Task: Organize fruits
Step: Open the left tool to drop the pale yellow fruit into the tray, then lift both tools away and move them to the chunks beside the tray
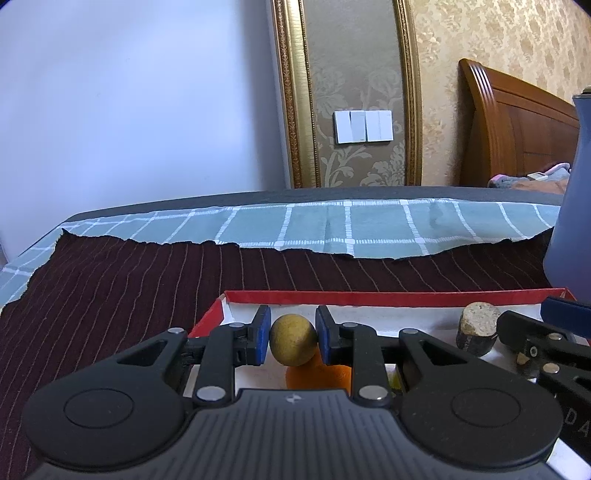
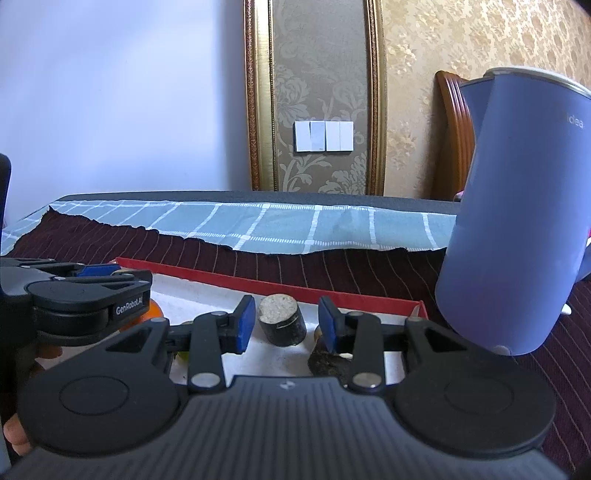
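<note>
Over red-rimmed tray (image 1: 369, 298) — left gripper (image 1: 293, 339) clamps round matte fruit (image 1: 292, 339); right gripper (image 2: 286, 325) parted, empty.

This is a home bedroom. A carved wooden headboard (image 1: 517, 125) stands at the right, with what looks like rumpled bedding (image 1: 532, 179) below it, too small to be sure. Damask wallpaper (image 1: 491, 33), a gilt-framed wall panel (image 1: 354, 74) bearing 2 white light switches (image 1: 363, 126), and a checked tablecloth (image 1: 332, 229) all look domestic.
</note>
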The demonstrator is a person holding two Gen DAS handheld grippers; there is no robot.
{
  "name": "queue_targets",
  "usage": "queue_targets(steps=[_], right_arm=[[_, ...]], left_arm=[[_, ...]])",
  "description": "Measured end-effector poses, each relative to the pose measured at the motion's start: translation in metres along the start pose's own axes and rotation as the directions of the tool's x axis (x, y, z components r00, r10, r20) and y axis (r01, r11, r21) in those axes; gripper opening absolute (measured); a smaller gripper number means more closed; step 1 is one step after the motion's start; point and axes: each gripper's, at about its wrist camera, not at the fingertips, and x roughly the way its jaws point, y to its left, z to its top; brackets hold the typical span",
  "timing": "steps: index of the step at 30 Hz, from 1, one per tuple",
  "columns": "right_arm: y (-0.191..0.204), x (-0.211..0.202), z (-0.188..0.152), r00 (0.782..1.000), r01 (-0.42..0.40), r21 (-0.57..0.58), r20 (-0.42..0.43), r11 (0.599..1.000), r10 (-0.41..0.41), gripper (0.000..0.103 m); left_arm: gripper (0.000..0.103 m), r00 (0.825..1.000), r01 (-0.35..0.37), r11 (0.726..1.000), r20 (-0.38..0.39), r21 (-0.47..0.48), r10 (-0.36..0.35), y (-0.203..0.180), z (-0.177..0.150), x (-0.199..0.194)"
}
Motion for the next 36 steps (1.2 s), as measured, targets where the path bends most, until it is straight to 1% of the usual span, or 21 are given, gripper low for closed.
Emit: queue_targets(steps=[4, 5, 7, 8, 9, 10, 11, 12, 14, 17, 23, 28, 30, 34, 35, 36], right_arm=[[-0.001, -0.001, -0.001, 1.000, 0.005, 0.001, 0.006, 1.000, -0.005, 0.036], [-0.001, -0.001, -0.001, 1.000, 0.004, 0.004, 0.007, 1.000, -0.004, 0.037], [-0.003, -0.001, -0.001, 1.000, 0.006, 0.012, 0.011, 1.000, -0.006, 0.044], [-0.003, -0.002, -0.001, 1.000, 0.009, 0.014, 0.017, 1.000, -0.010, 0.054], [-0.004, -0.003, -0.001, 1.000, 0.013, 0.014, 0.024, 1.000, -0.014, 0.066], [-0.004, -0.005, -0.001, 0.999, 0.023, 0.013, 0.035, 1.000, -0.023, 0.073], [-0.004, -0.007, -0.002, 0.998, 0.033, 0.012, 0.048, 0.999, -0.033, 0.085], [-0.004, -0.009, -0.002, 0.997, 0.043, 0.009, 0.066, 0.999, -0.044, 0.093], [-0.004, -0.015, -0.001, 0.994, 0.059, 0.006, 0.096, 0.998, -0.060, 0.101], [-0.008, -0.020, -0.001, 0.992, 0.052, 0.030, 0.113, 0.998, -0.055, 0.103], [-0.021, -0.027, -0.007, 0.993, 0.040, 0.119, 0.103, 0.992, -0.052, 0.103], [-0.026, -0.029, -0.013, 0.993, 0.064, 0.168, 0.082, 0.984, -0.079, 0.103], [-0.027, -0.031, -0.016, 0.995, 0.064, 0.176, 0.071, 0.982, -0.077, 0.103], [-0.027, -0.039, -0.021, 0.991, 0.089, 0.146, 0.084, 0.985, -0.102, 0.103], [-0.028, -0.041, -0.023, 0.991, 0.093, 0.144, 0.087, 0.985, -0.106, 0.103], [-0.030, -0.043, -0.024, 0.991, 0.090, 0.155, 0.088, 0.984, -0.105, 0.103]], left_arm=[[0.026, 1.000, -0.010, 1.000, -0.001, -0.001, 0.010, 0.000, 0.000, 0.001], [0.026, 1.000, -0.012, 1.000, 0.000, -0.001, 0.012, 0.000, 0.000, 0.000], [0.029, 1.000, -0.013, 1.000, -0.003, -0.002, 0.013, 0.000, 0.000, 0.001], [0.033, 1.000, -0.012, 1.000, -0.005, -0.003, 0.012, 0.001, 0.000, 0.001], [0.043, 1.000, -0.012, 1.000, -0.006, -0.005, 0.012, 0.001, 0.000, 0.001], [0.049, 1.000, -0.015, 1.000, -0.001, -0.008, 0.015, 0.001, 0.000, 0.000], [0.062, 1.000, -0.020, 1.000, 0.009, -0.008, 0.020, 0.002, 0.001, -0.002], [0.071, 0.999, -0.028, 1.000, 0.024, -0.008, 0.028, 0.002, 0.001, -0.004], [0.074, 0.997, -0.048, 0.999, 0.062, 0.002, 0.048, 0.000, 0.000, -0.009], [0.075, 0.993, -0.078, 0.996, 0.088, 0.041, 0.074, -0.007, -0.002, -0.013], [0.075, 0.993, -0.081, 0.995, 0.086, 0.057, 0.075, -0.009, -0.005, -0.015], [0.075, 0.994, -0.079, 0.996, 0.086, 0.043, 0.075, -0.004, -0.008, -0.021], [0.075, 0.993, -0.086, 0.996, 0.084, 0.031, 0.083, -0.002, -0.008, -0.025], [0.075, 0.990, -0.109, 0.994, 0.084, -0.011, 0.109, 0.009, -0.009, -0.044], [0.075, 0.991, -0.105, 0.994, 0.086, -0.025, 0.107, 0.014, -0.011, -0.051], [0.079, 0.991, -0.096, 0.995, 0.088, -0.034, 0.099, 0.017, -0.013, -0.057]])
